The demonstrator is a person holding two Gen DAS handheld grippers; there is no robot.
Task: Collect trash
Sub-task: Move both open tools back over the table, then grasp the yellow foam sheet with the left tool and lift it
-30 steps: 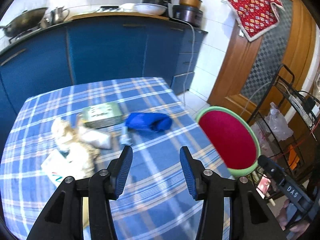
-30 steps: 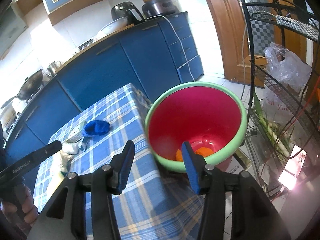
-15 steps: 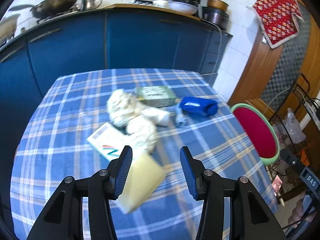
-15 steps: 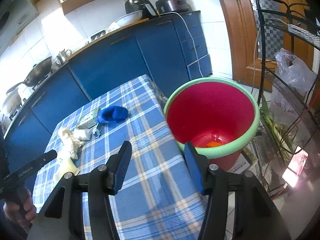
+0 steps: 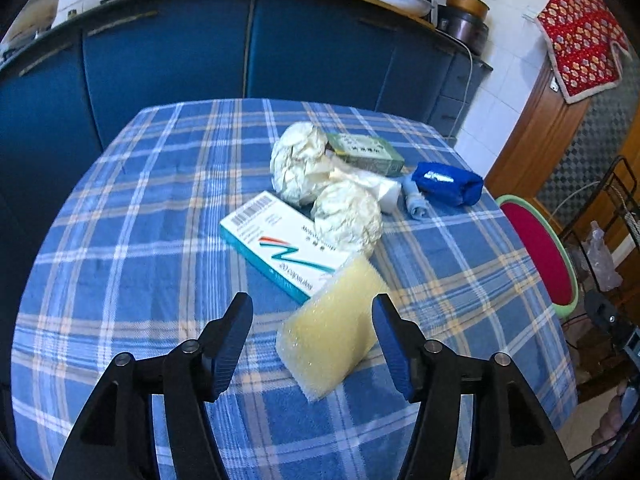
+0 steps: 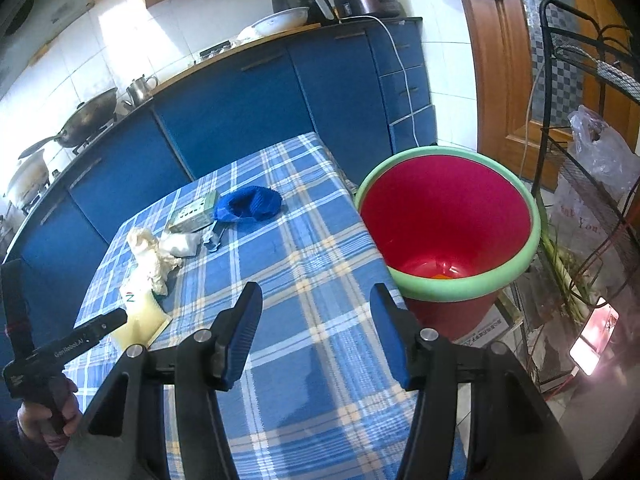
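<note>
On the blue checked tablecloth lies a pile of trash: a yellow sponge, a white-and-teal box, two crumpled paper balls, a green box and a blue cloth. My left gripper hangs low over the sponge. Its jaws are opening, the sponge's near end lies between them and the pads do not press it. My right gripper stands open over bare tablecloth, with nothing between its fingers. The red bin with a green rim stands beside the table's right edge, something orange at its bottom.
A black wire rack with a plastic bag stands right of the bin. Blue cabinets run behind the table, with a wok and appliances on the counter. A wooden door is at the back right.
My left gripper swung away from the bin, came down close to the sponge and spread its jaws wider. The right gripper drifted left from the bin to over the table and opened a little.
</note>
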